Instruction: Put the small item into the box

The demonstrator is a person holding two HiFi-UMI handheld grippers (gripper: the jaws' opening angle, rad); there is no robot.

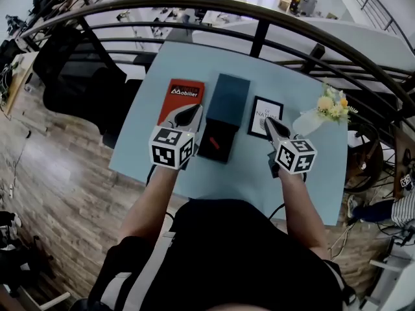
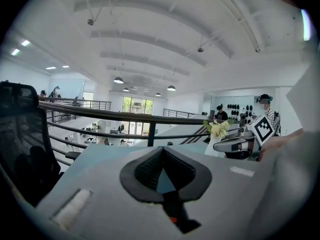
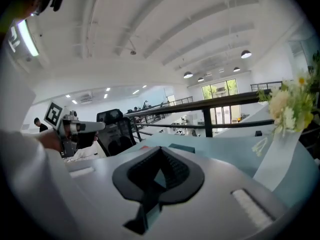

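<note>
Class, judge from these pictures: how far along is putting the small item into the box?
Done, apparently: a small red item lies in the open black box. In hand: nothing; the left gripper and right gripper are both shut and empty. Left: perhaps only the teal lid, which lies off, beyond the box.

A small red item [image 1: 212, 141] is seen on the black box [image 1: 220, 149] on the blue table [image 1: 311, 173]. The box is flanked by the left gripper [image 1: 192, 113] and right gripper [image 1: 268, 123].
</note>
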